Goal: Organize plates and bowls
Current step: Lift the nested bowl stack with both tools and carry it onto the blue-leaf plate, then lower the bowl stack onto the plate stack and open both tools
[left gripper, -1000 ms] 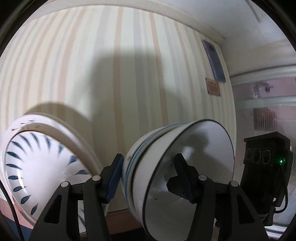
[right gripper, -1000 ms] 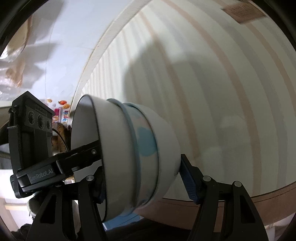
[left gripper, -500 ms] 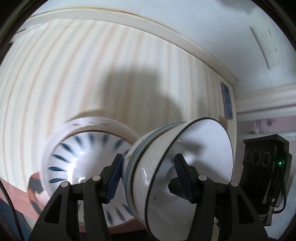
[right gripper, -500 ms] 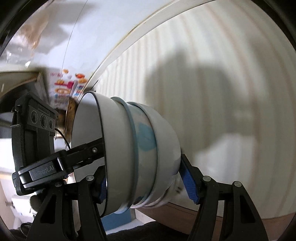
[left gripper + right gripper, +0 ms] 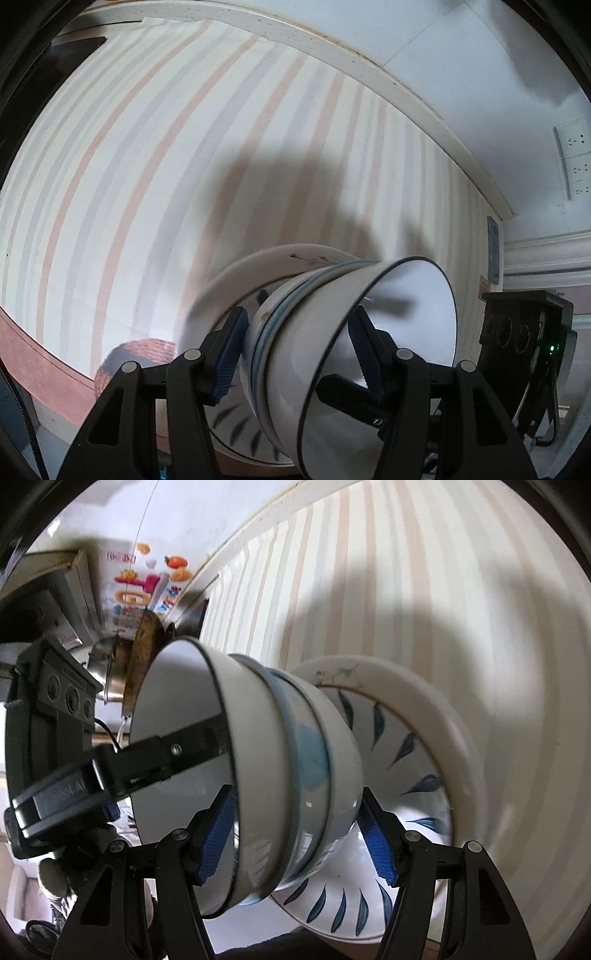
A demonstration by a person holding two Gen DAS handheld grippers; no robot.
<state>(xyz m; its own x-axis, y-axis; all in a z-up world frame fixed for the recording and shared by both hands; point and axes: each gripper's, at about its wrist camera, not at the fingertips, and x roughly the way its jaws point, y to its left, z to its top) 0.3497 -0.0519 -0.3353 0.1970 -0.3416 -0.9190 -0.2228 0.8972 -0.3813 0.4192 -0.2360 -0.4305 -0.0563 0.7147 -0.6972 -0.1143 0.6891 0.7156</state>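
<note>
Both grippers clamp the same nested stack of bowls [image 5: 280, 775], tipped on its side w/ mouth facing sideways. Left gripper [image 5: 295, 354]: one blue pad on the outer base, other finger inside the top bowl's dark-edged rim. Right gripper [image 5: 295, 834]: one pad inside the rim, one on the stack's base. Just behind the stack, a plate [image 5: 417, 768] w/ blue leaf marks on the striped cloth of the bench [image 5: 461, 590]; touching or not, can't tell. Far back: wall sockets [image 5: 574, 155].
</note>
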